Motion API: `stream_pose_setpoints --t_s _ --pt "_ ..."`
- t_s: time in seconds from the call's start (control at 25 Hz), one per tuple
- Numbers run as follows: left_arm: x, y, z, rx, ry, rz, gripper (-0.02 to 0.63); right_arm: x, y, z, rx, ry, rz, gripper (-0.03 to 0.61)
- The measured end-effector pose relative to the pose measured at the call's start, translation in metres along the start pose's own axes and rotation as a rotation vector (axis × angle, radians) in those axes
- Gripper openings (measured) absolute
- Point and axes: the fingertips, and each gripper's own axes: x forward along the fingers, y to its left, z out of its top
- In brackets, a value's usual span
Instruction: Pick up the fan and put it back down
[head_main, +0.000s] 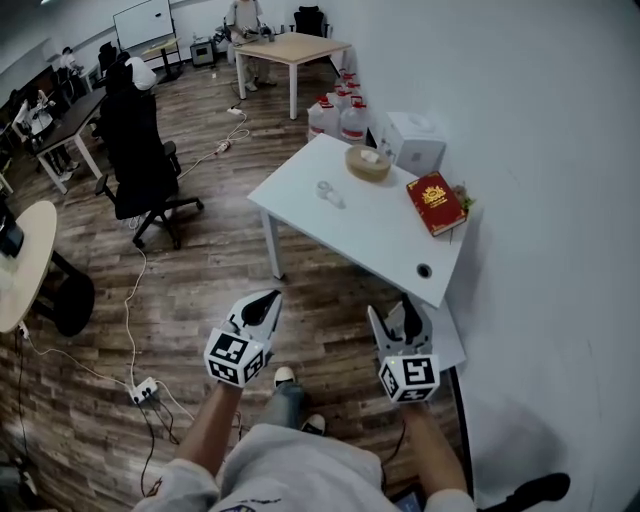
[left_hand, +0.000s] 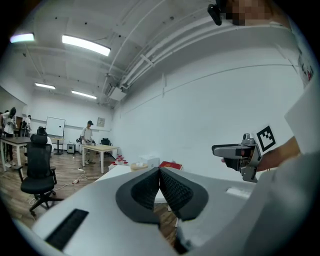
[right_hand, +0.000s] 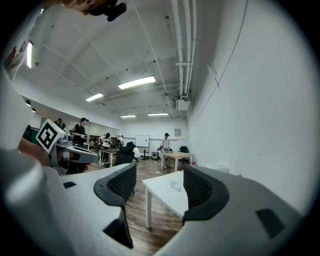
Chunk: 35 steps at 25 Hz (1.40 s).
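A white boxy appliance (head_main: 415, 142), probably the fan, stands at the far end of the white table (head_main: 330, 225), by the wall. Both grippers hang over the wooden floor, short of the table's near end and touching nothing. My left gripper (head_main: 264, 303) is shut with nothing in it; in the left gripper view its pads (left_hand: 159, 174) meet. My right gripper (head_main: 400, 318) is open and empty, and through its jaws (right_hand: 155, 182) I see the table (right_hand: 167, 194). Each gripper shows in the other's view: the right gripper (left_hand: 235, 150) and the left gripper (right_hand: 75, 151).
On the table are a woven bowl (head_main: 368, 162), a red book (head_main: 436, 203) and a small clear object (head_main: 328, 192). Water jugs (head_main: 340, 115) stand behind it. A black office chair (head_main: 140, 160), a power strip with cables (head_main: 145, 390) and a round table (head_main: 25, 260) are at the left.
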Motion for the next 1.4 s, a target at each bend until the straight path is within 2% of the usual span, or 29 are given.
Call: stream_pose_setpoints --t_s 0.36,0.68,0.96,1.16,1.4 --pt "0.071 0.073 -0.009 -0.020 0.010 0.006 0.005 0.100 -0.013 -0.014 0.003 0.038 0.030 0.285" --pt "0.161 0.176 0.009 -0.028 0.009 -0.018 0.005 0.232 -0.035 0.001 -0.011 0.037 0.013 0.282" --pt "0.213 0.271 0.018 -0.009 0.021 -0.020 0.005 0.325 -0.039 0.011 -0.008 0.006 -0.012 0.279" --pt "0.245 0.304 0.024 -0.029 0.025 -0.039 0.005 0.370 -0.043 0.004 0.008 0.064 -0.028 0.272" --pt "0.282 0.340 0.026 -0.037 0.027 -0.043 0.005 0.426 -0.055 -0.007 0.008 0.096 -0.007 0.272"
